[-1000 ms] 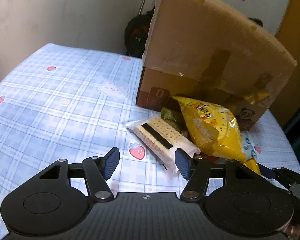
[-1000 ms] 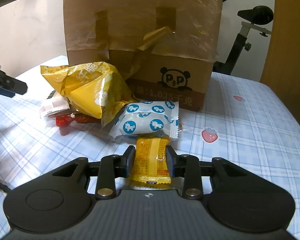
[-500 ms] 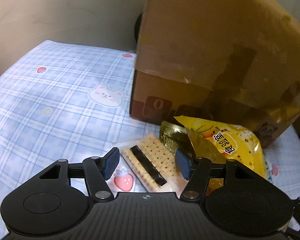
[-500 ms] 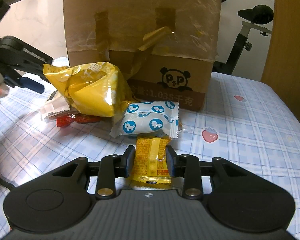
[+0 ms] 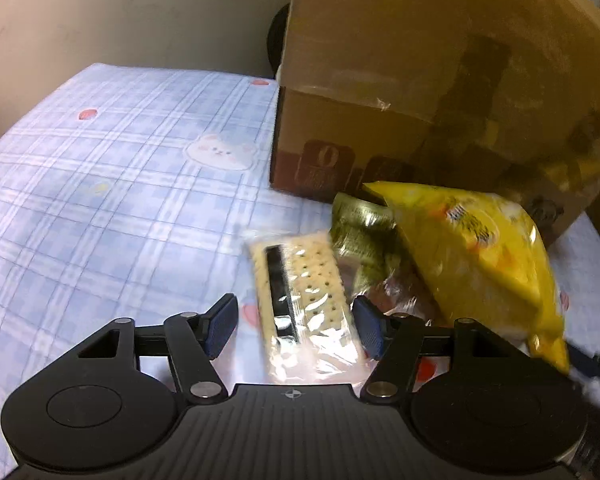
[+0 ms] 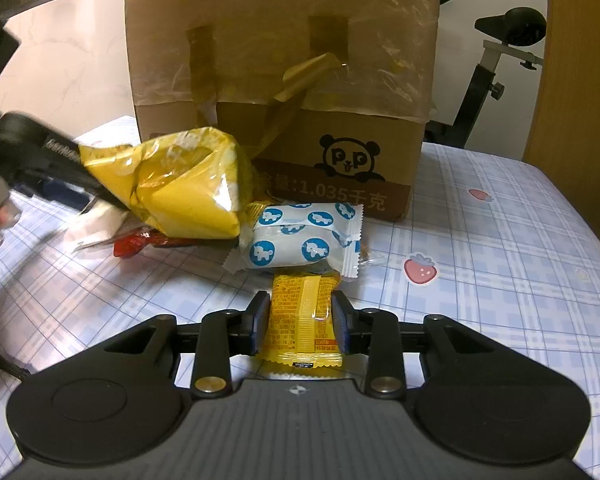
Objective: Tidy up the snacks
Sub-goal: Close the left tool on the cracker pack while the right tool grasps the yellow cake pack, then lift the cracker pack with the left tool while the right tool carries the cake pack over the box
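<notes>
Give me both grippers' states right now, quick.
Left gripper: open, jaws astride the cracker packet, pads not pressing it.
Right gripper: shut on the small yellow snack packet.

cardboard box (image 6: 284, 92): panda logo "PP" | "1.035千克" | side: "0"

This looks like a room in a home. The bench (image 6: 500, 280) wears a blue plaid cloth printed with strawberries and a little bear, filling the lower half of both views. An exercise bike (image 6: 496, 64) stands in the upper right of the right wrist view, beside a wooden door panel (image 6: 580, 60) at the right edge. A taped cardboard box (image 6: 284, 80) sits at centre, with plain pale walls (image 5: 120, 12) in the upper left.
</notes>
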A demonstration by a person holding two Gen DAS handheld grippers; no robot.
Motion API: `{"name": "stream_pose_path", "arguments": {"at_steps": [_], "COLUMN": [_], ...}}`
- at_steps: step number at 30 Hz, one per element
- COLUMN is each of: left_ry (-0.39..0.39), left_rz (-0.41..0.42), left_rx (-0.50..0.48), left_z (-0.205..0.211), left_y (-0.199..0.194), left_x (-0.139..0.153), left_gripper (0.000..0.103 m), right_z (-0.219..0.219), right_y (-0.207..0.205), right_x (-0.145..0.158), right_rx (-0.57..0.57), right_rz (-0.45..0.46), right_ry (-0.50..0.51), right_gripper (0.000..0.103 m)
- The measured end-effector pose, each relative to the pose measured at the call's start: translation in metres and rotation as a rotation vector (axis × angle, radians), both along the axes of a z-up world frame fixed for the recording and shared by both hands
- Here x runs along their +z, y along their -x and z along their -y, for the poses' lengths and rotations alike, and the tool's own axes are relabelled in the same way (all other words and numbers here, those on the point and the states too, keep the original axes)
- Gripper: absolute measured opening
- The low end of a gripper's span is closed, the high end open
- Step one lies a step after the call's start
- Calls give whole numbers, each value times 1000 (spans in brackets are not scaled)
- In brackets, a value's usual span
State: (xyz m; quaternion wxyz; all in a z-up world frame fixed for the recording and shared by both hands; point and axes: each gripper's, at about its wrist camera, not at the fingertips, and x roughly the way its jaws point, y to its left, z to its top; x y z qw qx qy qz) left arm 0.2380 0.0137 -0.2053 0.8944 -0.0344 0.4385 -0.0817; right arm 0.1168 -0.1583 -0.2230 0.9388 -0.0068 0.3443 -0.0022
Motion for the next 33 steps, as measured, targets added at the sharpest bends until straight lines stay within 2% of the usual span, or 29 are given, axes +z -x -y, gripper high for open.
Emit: {"name": "stream_pose_path", "arguments": {"at_steps": [5,9,19,24,26,33], "left_ry": [-9,1,-32,-69,-83,-57], "left_rz": [42,58,60,86,95,99], "left_rx": [-8,2,-11,-33,-41,-39], "left_z": [-15,-20,-16,-12,-11,-16], "left_y": [17,21,13,9,11,22], "left_x": [-1,0,0,-4,-4,-2], "left_gripper": [62,54,54,54,49,49], "right_z": [-1,-1,-1,-1,-1,-1], "right_y": [0,0,0,0,0,0], "right_x": [-1,-1,-1,-1,-1,-1], "right_rx": [0,1,2,2,2,2], "right_rz": [1,1,2,2,2,3], "right_ry": [4,5,8,7,6,6], "right_gripper": [35,36,36,36,36,36]}}
